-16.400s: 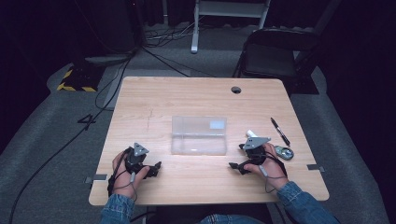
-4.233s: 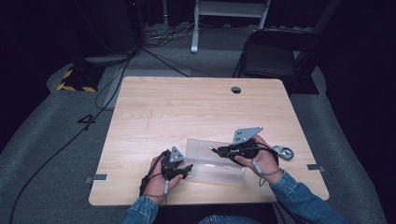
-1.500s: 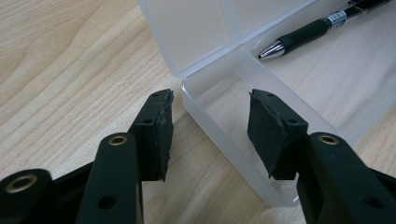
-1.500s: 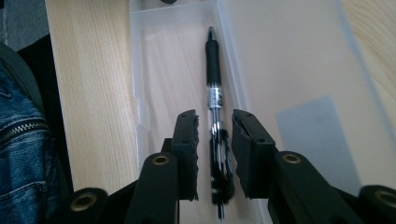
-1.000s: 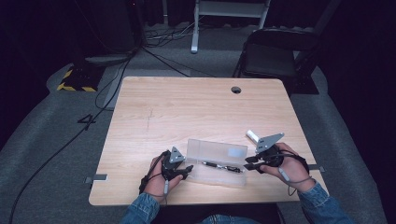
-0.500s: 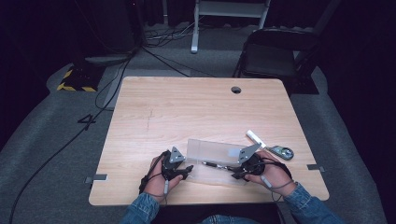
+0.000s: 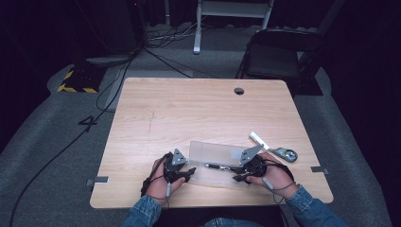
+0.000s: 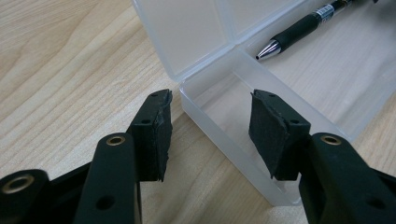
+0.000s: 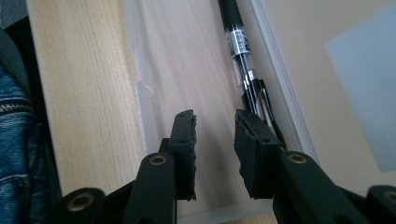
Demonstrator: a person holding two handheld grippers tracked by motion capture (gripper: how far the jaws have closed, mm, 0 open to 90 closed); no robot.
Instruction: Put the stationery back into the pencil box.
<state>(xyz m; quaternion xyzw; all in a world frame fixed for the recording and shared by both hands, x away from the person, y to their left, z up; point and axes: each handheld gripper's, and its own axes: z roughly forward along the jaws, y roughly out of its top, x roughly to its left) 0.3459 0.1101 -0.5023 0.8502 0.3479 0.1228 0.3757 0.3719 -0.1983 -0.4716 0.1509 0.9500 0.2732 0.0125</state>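
A clear plastic box (image 7: 213,152) lies open near the table's front edge, with a black pen (image 7: 218,166) inside it. My left gripper (image 7: 190,172) sits at the box's left end. Its jaws stand apart astride a corner of the box (image 8: 201,42), the left pad clear of the wall; the pen's tip (image 8: 299,32) lies farther in. My right gripper (image 7: 236,177) rests over the box's right end. My right gripper (image 9: 215,126) has just been opening, with bare box floor between its pads; the pen (image 9: 237,42) runs alongside the right finger.
A white marker-like stick (image 7: 258,140) and a small grey gadget (image 7: 285,154) lie right of the box. The wooden table (image 7: 189,113) has a cable hole (image 7: 239,91) at the back. A black chair (image 7: 279,56) stands behind. A denim sleeve (image 9: 14,140) shows nearby.
My right gripper has come down and to the left, from beside the box's right end onto it. The left gripper, the box and the pen have stayed put.
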